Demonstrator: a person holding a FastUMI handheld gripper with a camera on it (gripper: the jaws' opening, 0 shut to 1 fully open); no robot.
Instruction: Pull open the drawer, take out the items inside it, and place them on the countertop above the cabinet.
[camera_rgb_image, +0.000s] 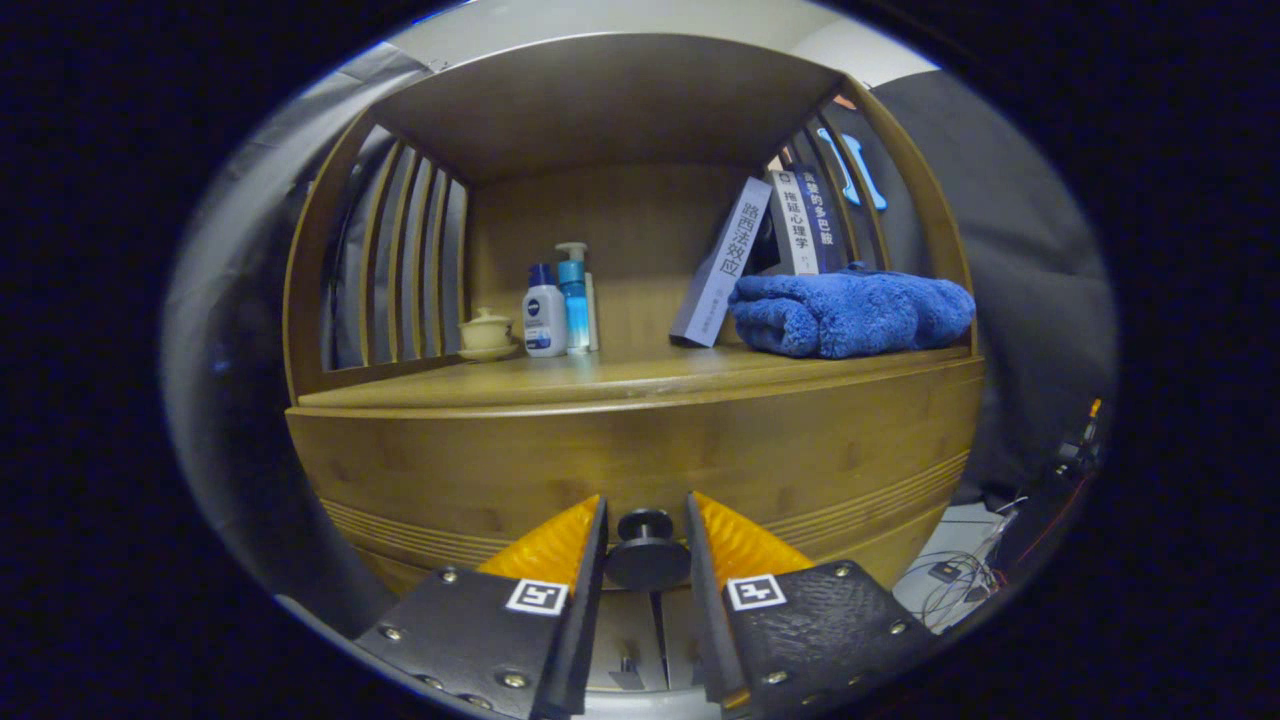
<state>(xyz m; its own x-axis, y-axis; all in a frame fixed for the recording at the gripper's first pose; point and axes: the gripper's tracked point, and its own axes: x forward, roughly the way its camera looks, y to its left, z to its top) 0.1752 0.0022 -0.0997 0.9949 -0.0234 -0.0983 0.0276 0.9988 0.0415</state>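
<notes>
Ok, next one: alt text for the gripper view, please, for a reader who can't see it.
The tool has its fingers on either side of the round dark drawer knob, with small gaps, on a shut wooden drawer front. On the countertop above stand a lidded cup, two bottles, leaning books and a folded blue towel.

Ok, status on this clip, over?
Hand-held gripper open, fingers either side of the drawer knob, not clamped. Drawer shut. Nothing in the way.
</notes>
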